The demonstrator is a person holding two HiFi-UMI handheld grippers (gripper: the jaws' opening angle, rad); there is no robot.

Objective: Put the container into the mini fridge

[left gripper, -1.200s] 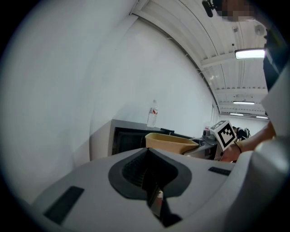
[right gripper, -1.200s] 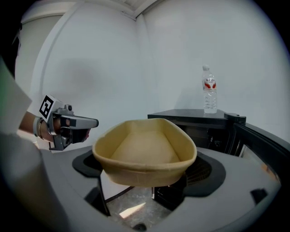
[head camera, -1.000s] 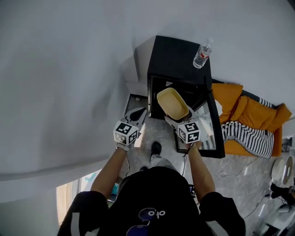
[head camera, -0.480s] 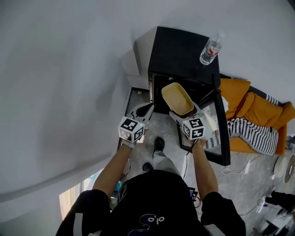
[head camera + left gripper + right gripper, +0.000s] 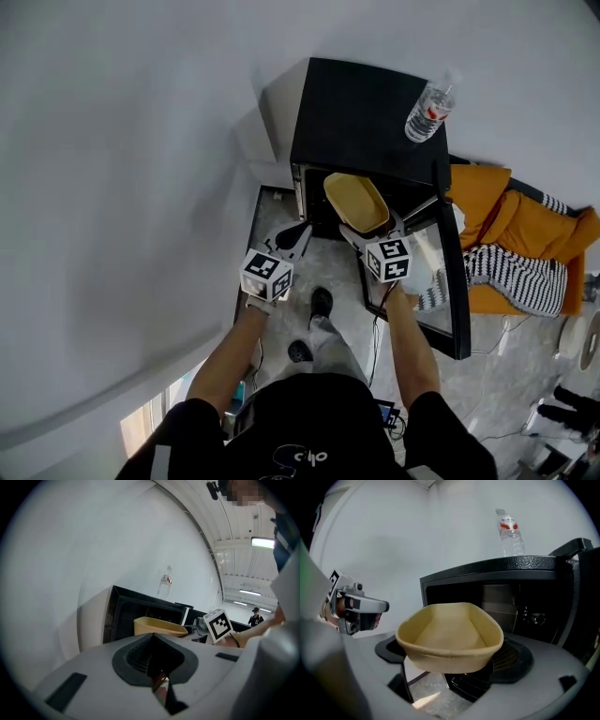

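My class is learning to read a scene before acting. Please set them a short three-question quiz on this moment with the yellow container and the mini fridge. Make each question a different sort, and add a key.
1. True or false: the door of the mini fridge stands open.
2. What stands on top of the mini fridge? A) a water bottle B) a mug C) a folded towel
3. Fill the gap: the yellow container is held by the ___ gripper.

Key: 1 true. 2 A. 3 right: the right gripper is shut on the container's near end.
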